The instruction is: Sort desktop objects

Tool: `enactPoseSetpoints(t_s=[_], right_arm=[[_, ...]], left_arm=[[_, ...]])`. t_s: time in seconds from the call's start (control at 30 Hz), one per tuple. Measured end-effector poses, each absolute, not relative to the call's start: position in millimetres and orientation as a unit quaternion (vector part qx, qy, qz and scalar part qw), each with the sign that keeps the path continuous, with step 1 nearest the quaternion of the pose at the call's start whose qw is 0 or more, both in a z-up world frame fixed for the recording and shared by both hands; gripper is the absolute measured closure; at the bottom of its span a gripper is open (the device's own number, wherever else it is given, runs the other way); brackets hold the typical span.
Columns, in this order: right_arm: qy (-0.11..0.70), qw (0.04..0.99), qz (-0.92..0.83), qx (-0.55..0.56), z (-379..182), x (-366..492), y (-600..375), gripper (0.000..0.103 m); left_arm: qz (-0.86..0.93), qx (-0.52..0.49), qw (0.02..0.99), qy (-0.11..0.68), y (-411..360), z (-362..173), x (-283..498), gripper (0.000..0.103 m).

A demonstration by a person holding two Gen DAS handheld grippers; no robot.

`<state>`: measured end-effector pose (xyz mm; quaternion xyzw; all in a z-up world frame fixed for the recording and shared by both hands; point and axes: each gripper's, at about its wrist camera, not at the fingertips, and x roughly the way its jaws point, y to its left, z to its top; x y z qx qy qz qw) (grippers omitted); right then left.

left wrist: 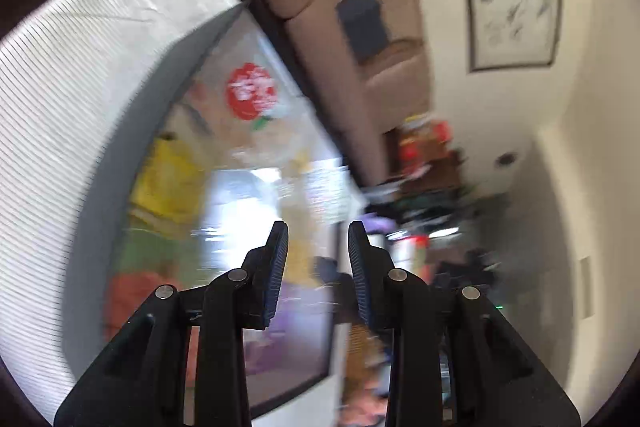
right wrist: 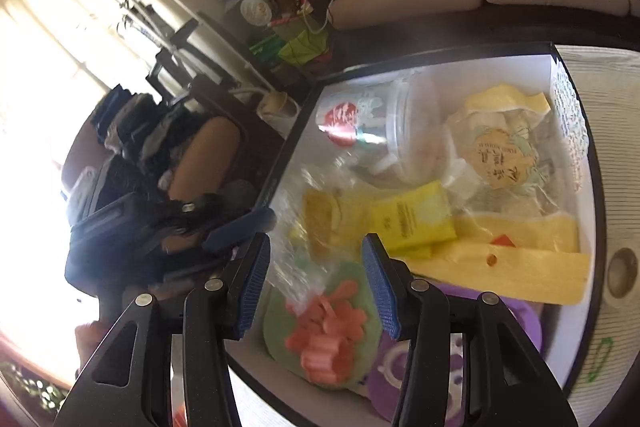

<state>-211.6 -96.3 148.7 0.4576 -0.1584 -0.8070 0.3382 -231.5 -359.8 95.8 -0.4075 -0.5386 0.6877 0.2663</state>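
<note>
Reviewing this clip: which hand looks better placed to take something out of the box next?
Right, probably. The right gripper hangs with open, empty jaws just above the pink pieces in the box. The left gripper view is motion-blurred and aimed along the box's edge, nothing between its jaws.

Both claws share one build. The left claw (left wrist: 318, 247) has two black plastic arms, angular with triangular cut-outs, each ending in a finger (left wrist: 276, 267) faced with a dark blue ribbed pad. Round silver screws (left wrist: 239, 275) mark the pivots — two on each side of the gap. The right claw (right wrist: 316, 259) looks the same: black frame, silver screws (right wrist: 213, 284) flanking the gap, brighter blue ribbed pads (right wrist: 380, 287). In the right wrist view, left of the right claw, the other tool shows blurred — black body, blue tip.
</note>
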Motion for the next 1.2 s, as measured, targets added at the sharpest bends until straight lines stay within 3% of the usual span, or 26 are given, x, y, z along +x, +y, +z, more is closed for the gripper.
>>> enactPoseSetpoints(t_s=[0.07,0.23,0.47,0.6,0.7,0.97,1.07,1.2], right_arm=[[-0.147,0.332,-0.815,0.452,150,-212,-101,0.052],[-0.120,0.326,-0.819,0.457,146,-218,-112,0.052],[-0.189,0.443,-0.717,0.504,129,-221,-179,0.054],[-0.135,0.420,-0.772,0.457,154,-209,-177,0.053],[-0.109,0.331,-0.836,0.424,164,-215,-148,0.050],[-0.107,0.304,-0.812,0.486,119,-249,-143,0.047],[-0.096,0.307,-0.811,0.489,116,-252,-159,0.032],[-0.016,0.289,-0.798,0.529,95,-255,-193,0.035]], left_arm=[[0.701,-0.400,0.254,-0.533,-356,100,-237,0.075],[0.765,-0.428,0.211,-0.433,-361,133,-236,0.075],[0.809,-0.429,0.149,-0.373,-398,173,-190,0.064],[0.812,-0.447,0.121,-0.356,-401,162,-184,0.063],[0.806,-0.463,0.123,-0.347,-392,150,-182,0.062],[0.797,-0.475,0.144,-0.345,-369,136,-184,0.060],[0.801,-0.467,0.130,-0.351,-373,135,-181,0.060],[0.808,-0.450,0.100,-0.366,-392,135,-176,0.056]])
